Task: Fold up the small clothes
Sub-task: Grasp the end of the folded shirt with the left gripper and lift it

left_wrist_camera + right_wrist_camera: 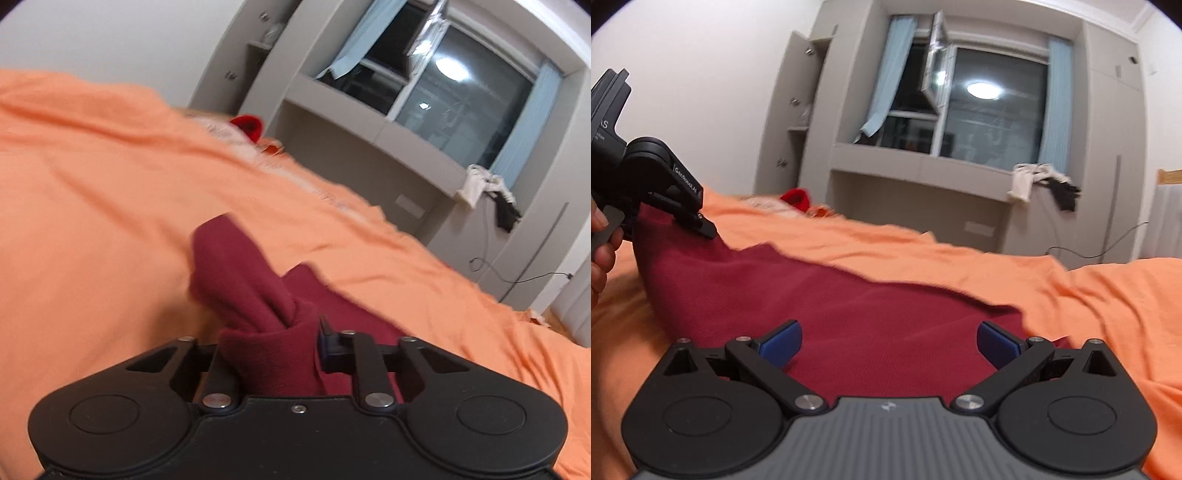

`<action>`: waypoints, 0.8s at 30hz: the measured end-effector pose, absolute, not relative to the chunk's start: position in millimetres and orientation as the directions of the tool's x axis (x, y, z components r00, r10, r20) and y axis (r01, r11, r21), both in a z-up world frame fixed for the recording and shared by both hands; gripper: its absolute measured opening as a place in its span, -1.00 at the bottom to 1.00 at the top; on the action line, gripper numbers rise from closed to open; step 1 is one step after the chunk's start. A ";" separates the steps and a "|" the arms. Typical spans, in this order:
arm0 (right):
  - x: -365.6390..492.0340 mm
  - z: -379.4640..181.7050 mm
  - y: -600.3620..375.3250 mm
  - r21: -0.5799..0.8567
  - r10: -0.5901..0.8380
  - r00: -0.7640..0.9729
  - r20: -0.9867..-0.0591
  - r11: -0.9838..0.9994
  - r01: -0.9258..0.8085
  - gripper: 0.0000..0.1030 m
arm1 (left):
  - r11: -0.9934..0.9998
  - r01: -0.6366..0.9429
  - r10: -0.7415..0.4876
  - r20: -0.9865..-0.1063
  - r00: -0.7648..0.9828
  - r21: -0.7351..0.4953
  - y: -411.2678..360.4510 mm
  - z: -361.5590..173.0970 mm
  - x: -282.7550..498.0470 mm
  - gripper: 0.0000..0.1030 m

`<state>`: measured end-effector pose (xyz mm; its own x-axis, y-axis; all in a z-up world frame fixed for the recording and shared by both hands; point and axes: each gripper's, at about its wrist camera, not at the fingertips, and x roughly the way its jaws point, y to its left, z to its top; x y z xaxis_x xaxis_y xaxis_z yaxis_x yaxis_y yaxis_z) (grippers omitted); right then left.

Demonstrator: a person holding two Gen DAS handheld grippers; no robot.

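Note:
A dark red garment (pixel 236 266) lies on the orange bed sheet (pixel 92 192). My left gripper (pixel 273 343) is shut on a bunched fold of it, and the cloth rises in a ridge from the jaws. In the right wrist view the same left gripper (pixel 701 225) pinches the garment's far left corner and holds it up off the sheet, with a person's hand (pixel 600 240) on its handle. The garment (pixel 812 288) spreads wide towards my right gripper (pixel 890 343). That gripper stands open above the cloth, its blue pads (pixel 783 341) far apart.
The orange sheet (pixel 1089 295) covers the bed all around. A bright red item (pixel 796 197) lies at the bed's far edge. Beyond are a grey window ledge (pixel 923 173) with white and black clothes (pixel 1041 181) hanging off it, and a cable (pixel 1100 251) by the wall.

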<state>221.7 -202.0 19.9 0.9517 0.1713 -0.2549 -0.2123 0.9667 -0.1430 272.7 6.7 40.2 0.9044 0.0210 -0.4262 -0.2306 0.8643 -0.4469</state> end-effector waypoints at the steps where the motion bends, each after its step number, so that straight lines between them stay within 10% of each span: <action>1: 222.1 24.5 -209.2 -0.124 0.165 0.954 -0.252 0.972 -0.201 1.00 | 0.870 -0.212 0.009 -0.415 0.910 -0.445 0.6 46.4 275.6 -0.70; 13: 246.1 70.0 -317.8 0.035 -0.024 0.972 -0.234 0.999 0.033 1.00 | 0.963 0.141 -0.201 -0.261 0.944 -0.229 -143.9 112.8 286.3 -0.72; 24: 272.6 70.7 -429.6 0.322 0.005 0.937 -0.349 0.940 0.115 1.00 | 0.909 0.406 -0.340 -0.390 0.855 0.096 -253.7 58.4 260.9 -0.65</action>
<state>272.6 -429.6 70.7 0.9370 0.0050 -0.3493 0.1152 0.9396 0.3224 260.9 -253.7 58.4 0.8554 -0.3404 -0.3903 0.4056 0.9089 0.0963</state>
